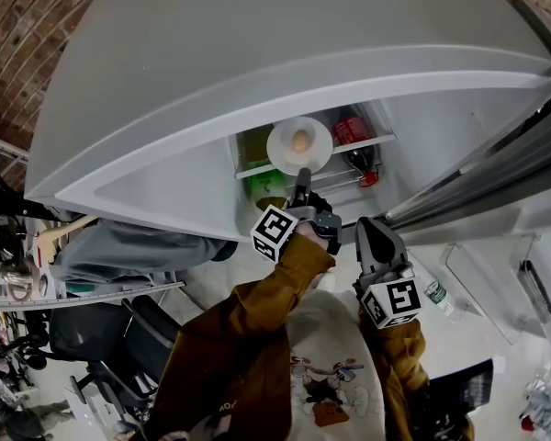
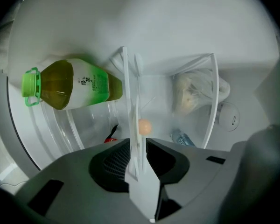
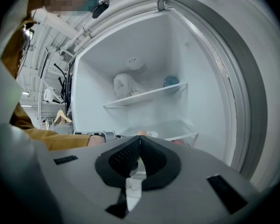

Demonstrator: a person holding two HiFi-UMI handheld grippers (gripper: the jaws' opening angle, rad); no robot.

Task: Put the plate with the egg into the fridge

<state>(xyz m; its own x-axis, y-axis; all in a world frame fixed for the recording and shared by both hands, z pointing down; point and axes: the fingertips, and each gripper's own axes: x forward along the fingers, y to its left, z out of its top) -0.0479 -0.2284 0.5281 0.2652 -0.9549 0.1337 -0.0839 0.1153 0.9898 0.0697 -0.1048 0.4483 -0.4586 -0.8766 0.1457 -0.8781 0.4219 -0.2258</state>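
Closest in, the right gripper sat back by the person's chest, its jaws pressed together on nothing. Ahead of it the left gripper was inside the fridge, jaws nearly closed and pinching the near rim of the plate. From that grip the plate ran straight away from the jaws, with the egg just past them near its middle. It lay over the shelf front, a bottle nearby. Whether it touched, I couldn't tell. Setting it down looked like the left's job.
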